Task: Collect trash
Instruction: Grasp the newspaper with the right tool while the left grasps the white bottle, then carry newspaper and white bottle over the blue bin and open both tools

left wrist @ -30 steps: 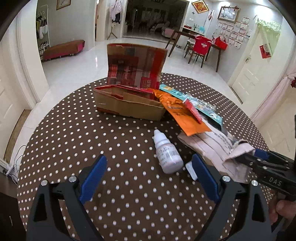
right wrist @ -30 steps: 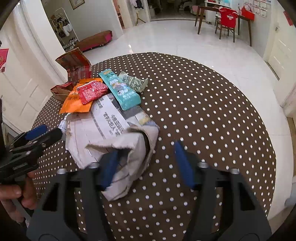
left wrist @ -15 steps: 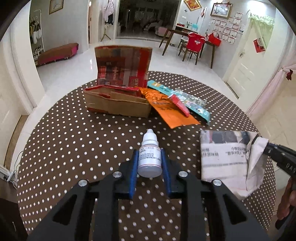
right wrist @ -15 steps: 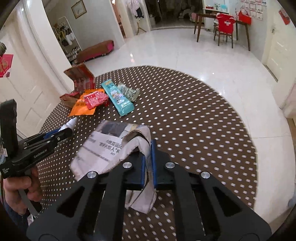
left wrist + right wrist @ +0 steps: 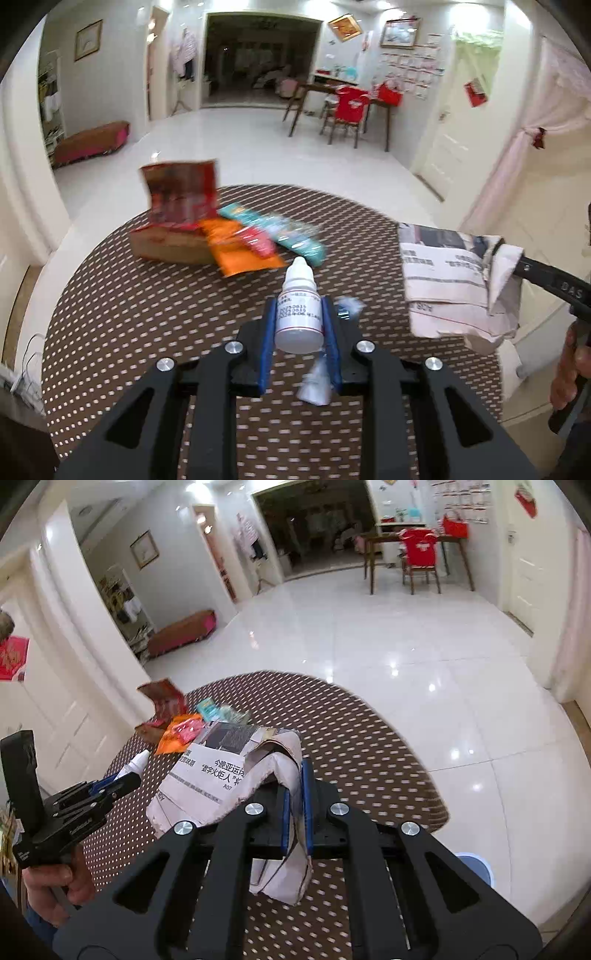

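So the round polka-dot tabletop [image 5: 122, 314] looks further below both cameras than it did a second ago, and the pile at its far side hasn't budged: the torn cardboard box [image 5: 173, 236] with its red flap up, and the orange packet [image 5: 240, 251], small red packet [image 5: 258, 242] and teal wrapper [image 5: 291, 236] leaning against it.

Big change is the crumpled newspaper [image 5: 225, 775]. A second back it was lying flat on the cloth with the right tongs [image 5: 296, 801] spread wide around it; now those tongs are clamped tight on a fold of it and the whole sheet hangs in the air above the tabletop.

Same story on the other side: the little white dropper bottle [image 5: 298, 314] was lying on its side between the wide-open left tongs [image 5: 300, 332], and now it's pinched between the blue pads, nozzle pointing away, off the cloth. There's a scrap of clear wrapper [image 5: 316, 384] by the right pad, can't tell if it's actually caught.
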A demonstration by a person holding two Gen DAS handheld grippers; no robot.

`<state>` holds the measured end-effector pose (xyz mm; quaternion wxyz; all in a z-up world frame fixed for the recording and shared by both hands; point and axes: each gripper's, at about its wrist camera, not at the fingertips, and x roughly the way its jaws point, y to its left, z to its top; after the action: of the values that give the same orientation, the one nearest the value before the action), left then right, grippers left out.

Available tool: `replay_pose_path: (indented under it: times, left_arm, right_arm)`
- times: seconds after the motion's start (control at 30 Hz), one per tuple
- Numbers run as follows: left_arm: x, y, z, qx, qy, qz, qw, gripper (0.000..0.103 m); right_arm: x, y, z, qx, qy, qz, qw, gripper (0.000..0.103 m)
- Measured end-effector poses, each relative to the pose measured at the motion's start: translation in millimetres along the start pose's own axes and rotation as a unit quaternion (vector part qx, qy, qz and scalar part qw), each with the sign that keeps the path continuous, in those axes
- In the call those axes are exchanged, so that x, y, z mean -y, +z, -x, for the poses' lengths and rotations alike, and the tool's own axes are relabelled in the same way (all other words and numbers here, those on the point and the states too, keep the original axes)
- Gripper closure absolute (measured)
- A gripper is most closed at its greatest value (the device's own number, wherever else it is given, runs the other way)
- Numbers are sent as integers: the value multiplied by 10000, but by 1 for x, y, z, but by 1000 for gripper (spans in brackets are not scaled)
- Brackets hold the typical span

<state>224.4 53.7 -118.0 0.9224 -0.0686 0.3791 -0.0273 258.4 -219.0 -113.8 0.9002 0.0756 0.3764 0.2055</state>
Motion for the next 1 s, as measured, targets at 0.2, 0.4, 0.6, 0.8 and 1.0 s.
replay_pose_path:
  times: [0.2, 0.4, 0.6, 0.8, 1.0]
  left_arm:
    - [64, 13, 1, 79, -459, -409, 9981, 80]
    - [143, 16, -3, 46, -1041, -975, 9898, 80]
    - [233, 5, -24, -233, -1585, -1566, 9746, 80]
    - [307, -22, -60, -759, -1957, -2079, 9554, 80]
    - [367, -64, -109, -1510, -2064, -2538, 9328, 80]
  right_arm:
    - [48, -4, 46, 325, -377, -356, 9981, 97]
    - [112, -17, 100, 626, -1006, -886, 9890, 97]
    - [181, -45, 143, 686, -1664, -1466, 9727, 97]
    - [240, -84, 149, 276, -2358, -1940, 9518, 97]
    - [285, -123, 118, -408, -2676, -2291, 9350, 97]
